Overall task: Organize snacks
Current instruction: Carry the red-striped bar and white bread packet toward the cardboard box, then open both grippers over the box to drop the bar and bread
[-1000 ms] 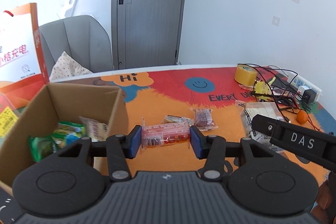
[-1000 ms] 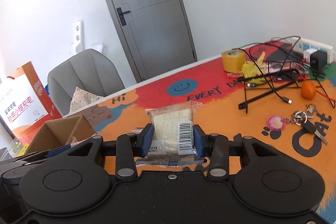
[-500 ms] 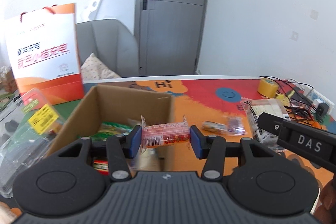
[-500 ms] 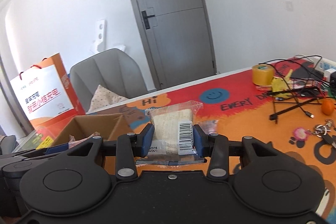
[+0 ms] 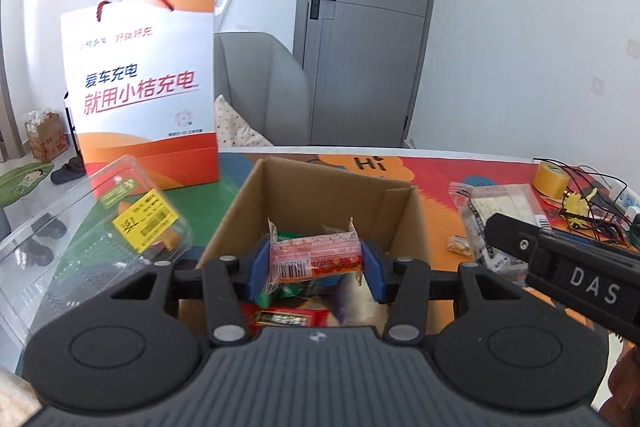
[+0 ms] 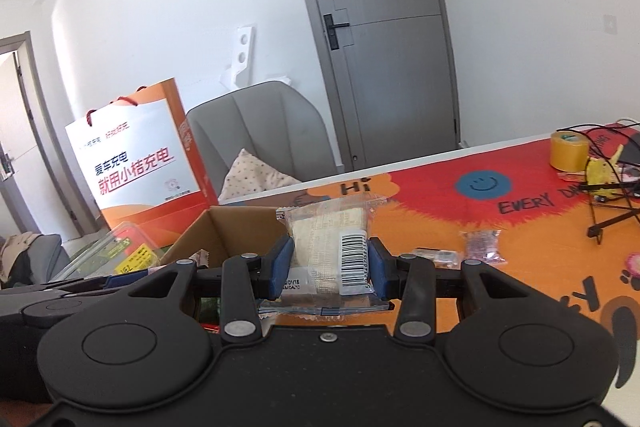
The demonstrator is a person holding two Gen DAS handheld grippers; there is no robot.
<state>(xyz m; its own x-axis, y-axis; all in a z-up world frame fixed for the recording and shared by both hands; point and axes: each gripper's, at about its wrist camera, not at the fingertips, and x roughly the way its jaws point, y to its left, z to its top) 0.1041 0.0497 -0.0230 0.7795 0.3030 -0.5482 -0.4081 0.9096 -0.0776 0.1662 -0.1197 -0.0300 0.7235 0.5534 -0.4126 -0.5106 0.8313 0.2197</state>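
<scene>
1. Left gripper [image 5: 316,264] is clamped on a red snack pack [image 5: 316,259], held above the open cardboard box [image 5: 416,227].
2. Right gripper [image 6: 328,263] pinches a clear-wrapped pale snack [image 6: 328,239] right of the box [image 6: 240,227].
3. Two small snacks [image 6: 480,247] lie on the orange mat [image 6: 540,267], farther right.

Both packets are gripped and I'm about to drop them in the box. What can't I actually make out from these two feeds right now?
- Cardboard box floor, left wrist view: hidden by the left gripper and its red snack packet.
- Box interior, right wrist view: blocked by the right gripper and its clear-wrapped snack.
- Two small packets on the mat: too small to identify.
- Clear plastic container: cut off by the left edge.
</scene>
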